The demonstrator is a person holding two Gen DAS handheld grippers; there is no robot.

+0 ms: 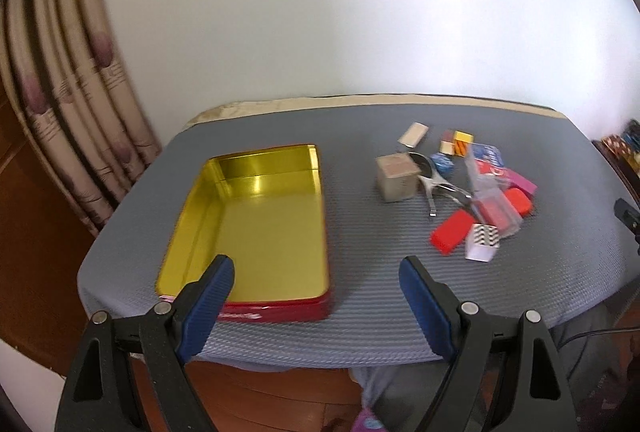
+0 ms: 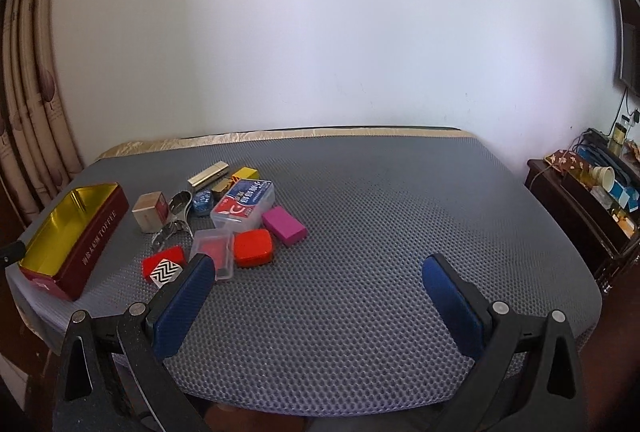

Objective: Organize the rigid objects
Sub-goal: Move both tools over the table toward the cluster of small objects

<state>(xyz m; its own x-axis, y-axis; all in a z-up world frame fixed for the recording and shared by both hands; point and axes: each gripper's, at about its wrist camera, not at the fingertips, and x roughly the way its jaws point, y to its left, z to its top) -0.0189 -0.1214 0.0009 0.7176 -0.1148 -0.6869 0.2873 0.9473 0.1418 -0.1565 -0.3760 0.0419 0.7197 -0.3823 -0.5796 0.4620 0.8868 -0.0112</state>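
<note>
An open red tin with a gold inside lies empty on the grey mat at the left; it also shows in the right wrist view. A pile of small rigid objects lies to its right: a tan box, metal clips, red cases, a zigzag-patterned box, a clear case, a purple block, an orange-red case. My left gripper is open above the tin's near edge. My right gripper is open and empty, right of the pile.
The grey mat covers a table against a white wall. Curtains hang at the left. A dark side cabinet with clutter stands at the right. The table's front edge is just below both grippers.
</note>
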